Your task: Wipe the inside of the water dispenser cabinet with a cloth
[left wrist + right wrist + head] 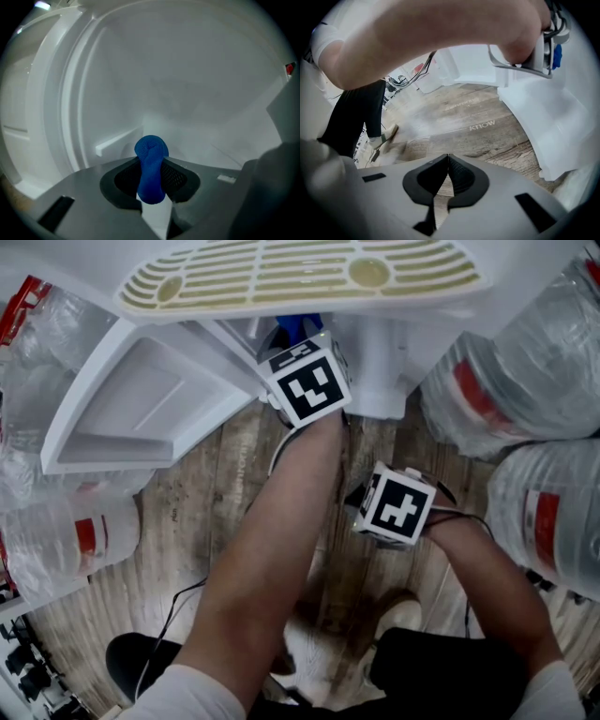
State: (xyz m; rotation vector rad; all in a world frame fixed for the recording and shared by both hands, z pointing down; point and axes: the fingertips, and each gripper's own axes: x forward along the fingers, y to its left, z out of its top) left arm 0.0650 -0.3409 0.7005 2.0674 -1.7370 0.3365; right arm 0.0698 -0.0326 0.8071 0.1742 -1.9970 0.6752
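Note:
The white water dispenser [375, 362] stands at the top of the head view, its cabinet door [141, 399] swung open to the left. My left gripper [151, 174] reaches into the cabinet and is shut on a bunched blue cloth [151, 149]. The cloth's tip pokes out past the jaws, close to the cabinet's white back wall [187, 84]; whether it touches I cannot tell. My right gripper [447, 161] hangs outside over the wooden floor [478, 126], shut with nothing between its jaws. Its marker cube [398, 505] sits below and right of the left one [307, 385].
Large water bottles crowd the right side [506, 362] [553, 521] and the left [66, 540]. A narrow ledge [117, 140] runs along the cabinet's inner left wall. The person's shoe [398, 615] and a cable [178, 610] lie on the floor below.

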